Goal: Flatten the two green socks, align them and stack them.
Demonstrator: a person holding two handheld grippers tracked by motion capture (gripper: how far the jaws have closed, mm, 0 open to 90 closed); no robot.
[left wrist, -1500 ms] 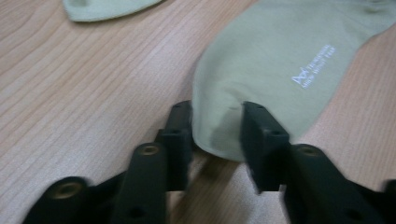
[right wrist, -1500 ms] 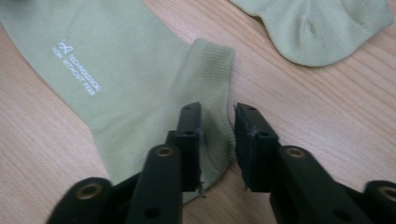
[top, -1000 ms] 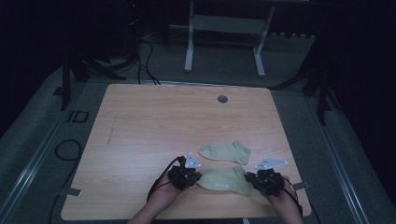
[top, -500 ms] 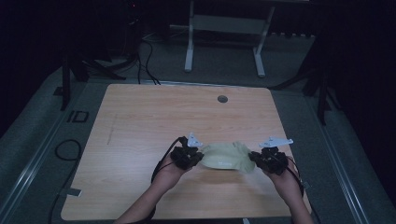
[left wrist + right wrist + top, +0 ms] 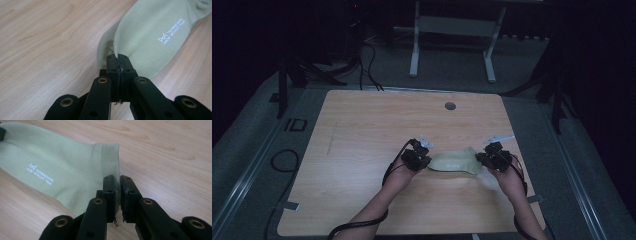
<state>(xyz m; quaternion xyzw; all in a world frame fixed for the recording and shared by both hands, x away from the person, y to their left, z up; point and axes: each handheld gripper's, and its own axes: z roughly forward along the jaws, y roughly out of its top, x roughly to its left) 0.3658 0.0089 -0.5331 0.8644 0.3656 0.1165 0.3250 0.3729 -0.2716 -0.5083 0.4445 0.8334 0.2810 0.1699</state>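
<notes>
pale green sock (image 5: 455, 161) with white lettering, stretched flat — left gripper (image 5: 417, 159) and right gripper (image 5: 493, 156) each clenched on an end.

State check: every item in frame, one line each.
Pale green fabric sock: stretched flat between both tongs, white print facing up, pinched at each end.
Left tongs: shut on the sock's toe end.
Right tongs: shut on the sock's ribbed cuff.
Light wooden table: bare apart from the sock; small round grey grommet near the far edge.
</notes>
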